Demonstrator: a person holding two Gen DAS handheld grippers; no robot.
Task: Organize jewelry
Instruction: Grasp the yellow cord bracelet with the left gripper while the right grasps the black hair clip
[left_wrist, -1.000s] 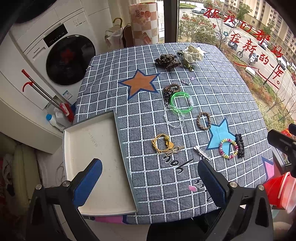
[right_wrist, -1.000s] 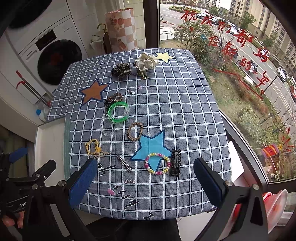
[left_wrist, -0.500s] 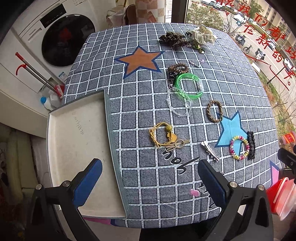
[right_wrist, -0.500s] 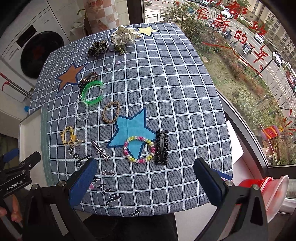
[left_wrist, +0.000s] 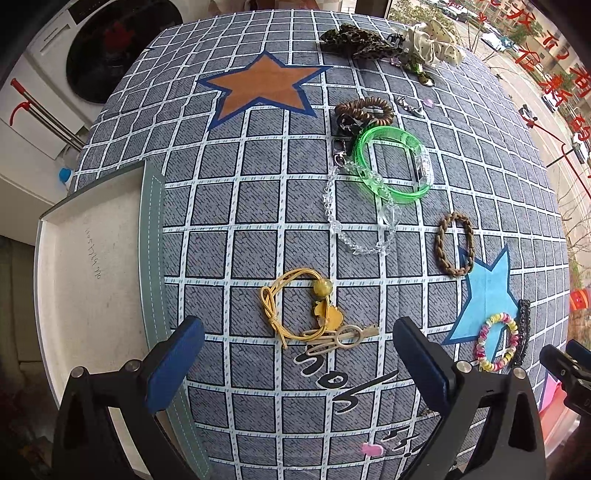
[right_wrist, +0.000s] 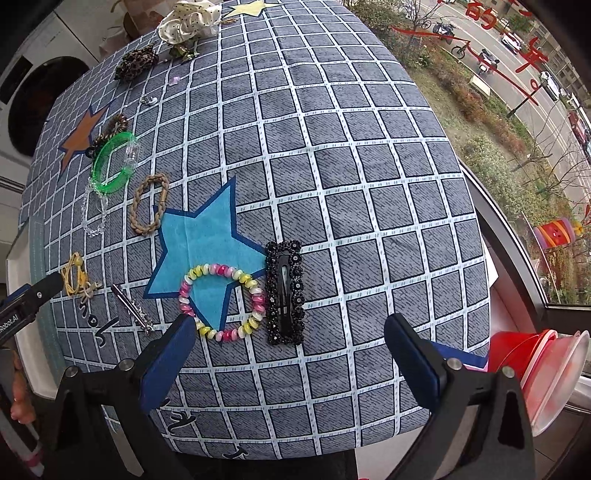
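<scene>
Jewelry lies on a grey checked tablecloth. My left gripper (left_wrist: 297, 352) is open and empty, just above a yellow cord bracelet (left_wrist: 295, 306) and a beige hair clip (left_wrist: 341, 338). A white tray (left_wrist: 88, 266) stands at the table's left edge. My right gripper (right_wrist: 290, 352) is open and empty, over a black beaded hair clip (right_wrist: 285, 291) and a multicoloured coil bracelet (right_wrist: 221, 297). A green bangle (left_wrist: 391, 164), a clear bead bracelet (left_wrist: 360, 218) and a braided brown band (left_wrist: 454, 243) lie further back.
A silver clip (right_wrist: 131, 308) lies left of the coil bracelet. A leopard scrunchie (left_wrist: 354, 37) and a white scrunchie (left_wrist: 432, 46) lie at the far edge. A washing machine (left_wrist: 110, 48) stands at the left. Red plastic containers (right_wrist: 543, 365) sit off the table's right corner.
Both grippers have moved forward and down toward the table. The jewelry looks larger and closer. Nothing was picked up.
</scene>
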